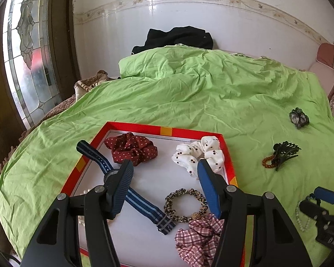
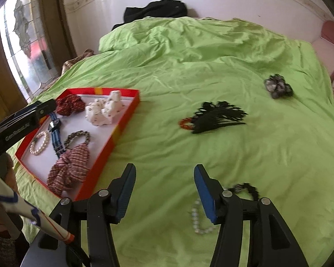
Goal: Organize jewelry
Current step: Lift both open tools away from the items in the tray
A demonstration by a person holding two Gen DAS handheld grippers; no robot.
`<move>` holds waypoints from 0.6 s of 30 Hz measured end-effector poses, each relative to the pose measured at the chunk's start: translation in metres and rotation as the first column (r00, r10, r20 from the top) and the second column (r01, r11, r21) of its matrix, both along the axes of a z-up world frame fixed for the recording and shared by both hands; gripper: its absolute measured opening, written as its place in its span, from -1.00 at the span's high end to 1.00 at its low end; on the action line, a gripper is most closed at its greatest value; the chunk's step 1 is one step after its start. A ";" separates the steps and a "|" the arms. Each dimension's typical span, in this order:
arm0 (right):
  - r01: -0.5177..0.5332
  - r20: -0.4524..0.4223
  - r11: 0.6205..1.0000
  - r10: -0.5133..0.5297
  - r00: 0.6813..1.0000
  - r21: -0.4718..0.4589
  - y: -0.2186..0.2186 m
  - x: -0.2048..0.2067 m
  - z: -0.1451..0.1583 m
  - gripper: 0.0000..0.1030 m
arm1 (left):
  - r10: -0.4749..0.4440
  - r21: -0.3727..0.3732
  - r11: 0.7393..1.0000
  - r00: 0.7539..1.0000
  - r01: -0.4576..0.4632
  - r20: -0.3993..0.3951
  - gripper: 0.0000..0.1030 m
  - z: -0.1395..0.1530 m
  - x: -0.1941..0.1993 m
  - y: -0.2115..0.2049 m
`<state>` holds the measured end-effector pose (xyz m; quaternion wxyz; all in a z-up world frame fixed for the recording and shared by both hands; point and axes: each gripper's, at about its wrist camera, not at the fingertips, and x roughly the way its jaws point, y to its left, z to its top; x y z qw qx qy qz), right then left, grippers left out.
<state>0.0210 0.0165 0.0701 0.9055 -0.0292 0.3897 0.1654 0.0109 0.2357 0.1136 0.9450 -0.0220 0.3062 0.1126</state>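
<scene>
A red-rimmed white tray [image 1: 167,131] lies on the green bedspread. In it are a maroon dotted scrunchie [image 1: 133,148], a white cherry scrunchie [image 1: 198,153], a blue striped watch [image 1: 142,204], a leopard hair tie [image 1: 184,204], a plaid scrunchie [image 1: 198,238] and a pearl bracelet [image 2: 39,143]. My left gripper [image 1: 164,166] is open and empty above the tray. My right gripper [image 2: 164,171] is open and empty over the bedspread, right of the tray [image 2: 122,120]. A pale bead bracelet [image 2: 199,222] and a dark hair tie [image 2: 248,189] lie by its right finger.
On the bedspread beyond lie a black claw clip [image 2: 220,115] against an amber bead bracelet [image 2: 186,123], and a grey scrunchie [image 2: 278,86]. A black garment [image 1: 178,36] lies at the wall. A stained-glass door [image 1: 29,55] stands on the left.
</scene>
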 end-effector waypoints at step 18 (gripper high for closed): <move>0.170 -0.011 0.985 -0.170 0.985 0.011 -0.089 0.005 0.001 -0.18 | -0.079 0.094 0.992 0.997 0.080 -0.012 -0.15 -0.002 -0.005 -0.050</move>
